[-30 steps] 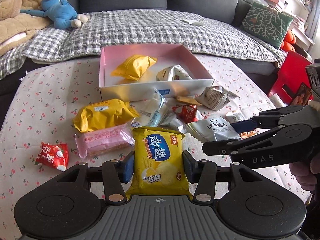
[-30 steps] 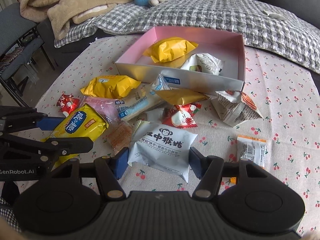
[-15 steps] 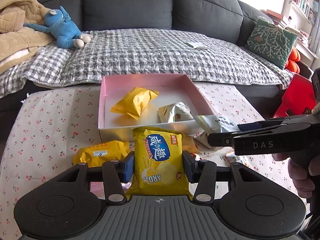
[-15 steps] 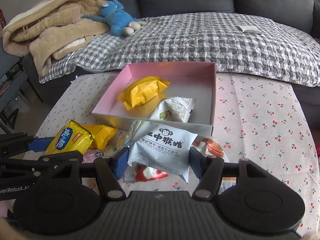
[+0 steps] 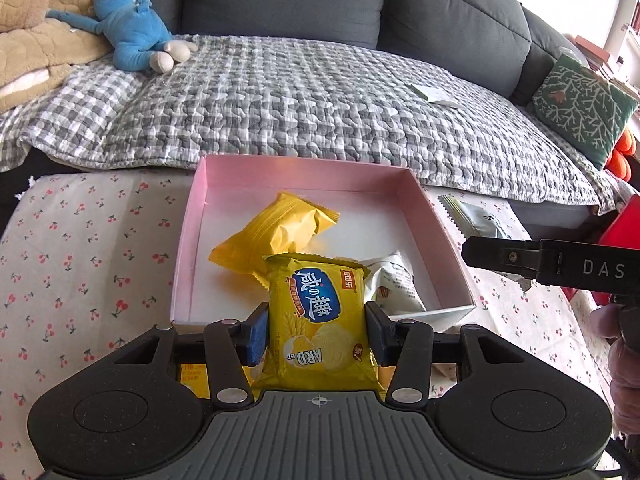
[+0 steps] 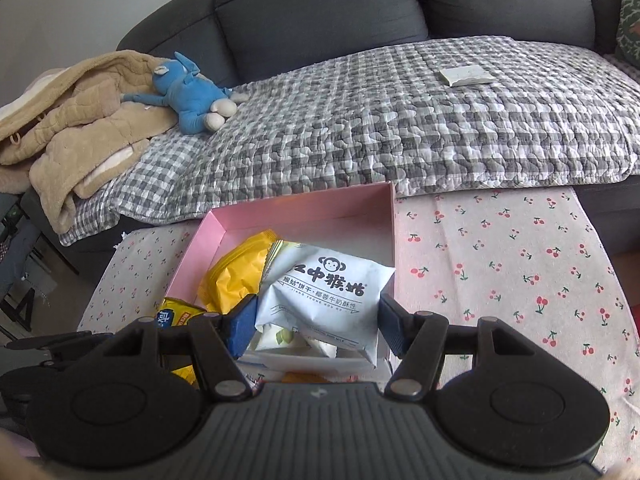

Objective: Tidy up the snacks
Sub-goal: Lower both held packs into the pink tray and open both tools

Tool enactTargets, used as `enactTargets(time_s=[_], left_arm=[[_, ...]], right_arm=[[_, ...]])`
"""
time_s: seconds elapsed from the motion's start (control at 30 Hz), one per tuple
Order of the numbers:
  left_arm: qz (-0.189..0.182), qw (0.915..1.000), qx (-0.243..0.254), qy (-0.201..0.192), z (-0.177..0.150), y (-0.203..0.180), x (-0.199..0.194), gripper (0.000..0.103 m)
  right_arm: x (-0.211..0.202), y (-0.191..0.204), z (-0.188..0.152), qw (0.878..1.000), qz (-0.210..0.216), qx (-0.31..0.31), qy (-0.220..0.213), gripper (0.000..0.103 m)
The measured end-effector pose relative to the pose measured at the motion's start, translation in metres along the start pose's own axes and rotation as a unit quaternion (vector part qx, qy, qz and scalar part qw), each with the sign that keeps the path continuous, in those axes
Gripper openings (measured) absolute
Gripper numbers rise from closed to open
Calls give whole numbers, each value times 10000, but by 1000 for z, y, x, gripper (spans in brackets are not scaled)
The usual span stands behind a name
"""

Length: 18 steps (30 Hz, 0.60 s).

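My left gripper [image 5: 316, 334] is shut on a yellow cracker packet [image 5: 318, 320] with a blue label, held over the near wall of the pink box [image 5: 192, 240]. Inside the box lie a plain yellow packet [image 5: 276, 236] and a pale grey-green packet [image 5: 394, 280]. My right gripper [image 6: 316, 322] is shut on a white monkey-logo biscuit packet [image 6: 324, 296], also raised over the pink box [image 6: 304, 208]. That gripper's black arm [image 5: 552, 266] crosses the right side of the left wrist view, with the white packet's edge [image 5: 472, 216] behind it.
The box sits on a cherry-print tablecloth [image 6: 500, 264] before a grey sofa with a checked quilt [image 5: 320, 96]. A blue plush toy [image 5: 132, 40] and beige blanket [image 6: 72, 120] lie on it; a green cushion [image 5: 580, 108] is at right. More snacks lie hidden under the grippers.
Both grippers have carried their packets forward from above the snack pile to above the pink box. The loose snacks on the cloth have dropped out of sight below.
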<state>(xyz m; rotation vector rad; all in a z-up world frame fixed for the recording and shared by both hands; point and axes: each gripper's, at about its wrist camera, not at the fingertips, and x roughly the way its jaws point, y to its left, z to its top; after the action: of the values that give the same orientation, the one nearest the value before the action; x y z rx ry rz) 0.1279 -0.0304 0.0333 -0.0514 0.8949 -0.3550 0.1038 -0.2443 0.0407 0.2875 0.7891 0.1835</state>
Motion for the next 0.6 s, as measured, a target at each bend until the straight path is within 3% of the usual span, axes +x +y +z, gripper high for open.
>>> enactTargets(time_s=[0.3, 0.6], left_arm=[[-17, 9996, -191, 194, 22, -1, 46, 47], [335, 9990, -143, 271, 30, -9, 79, 47]], right_arm=[[24, -21, 13, 9999, 132, 68, 36, 60], [42, -38, 22, 9993, 326, 144, 114, 60]])
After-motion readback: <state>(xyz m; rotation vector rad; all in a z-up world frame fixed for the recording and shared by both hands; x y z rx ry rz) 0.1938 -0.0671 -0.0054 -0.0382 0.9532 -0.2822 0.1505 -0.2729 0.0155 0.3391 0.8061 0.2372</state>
